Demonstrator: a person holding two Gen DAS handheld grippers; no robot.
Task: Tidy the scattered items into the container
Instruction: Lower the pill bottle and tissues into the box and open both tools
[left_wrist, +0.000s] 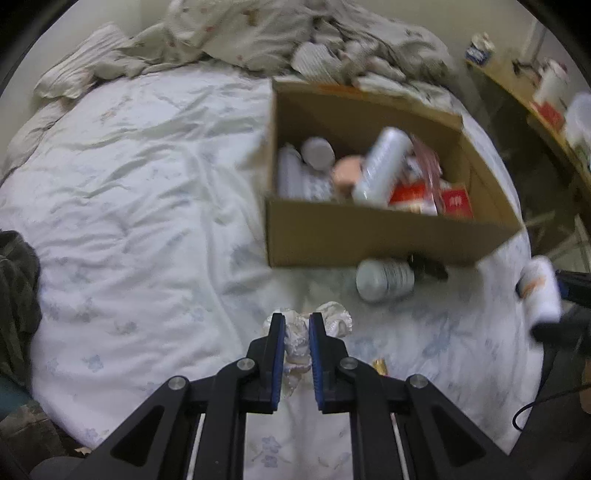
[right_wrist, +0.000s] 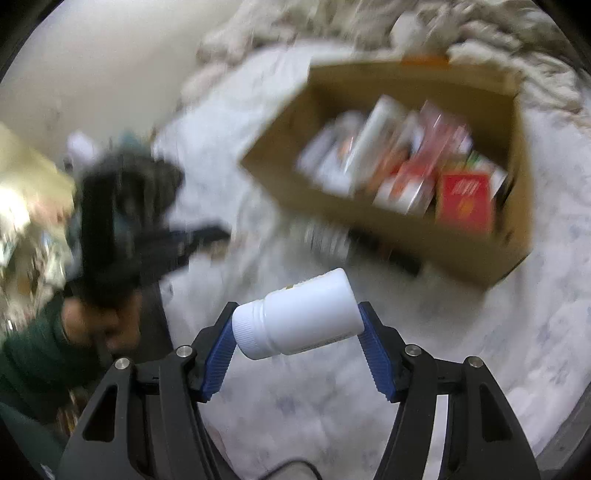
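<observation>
Left gripper (left_wrist: 296, 325) pinching white fabric bow (left_wrist: 303, 339), right gripper (right_wrist: 295, 314) clamping white bottle (right_wrist: 299, 315)

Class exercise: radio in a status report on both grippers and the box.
Left gripper shut on white scrunchie. Right gripper holds white bottle. Cardboard box ahead, path clear.

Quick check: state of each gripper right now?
Left gripper: shut on the white satin scrunchie.
Right gripper: shut on the white pill bottle, held end to end.
</observation>
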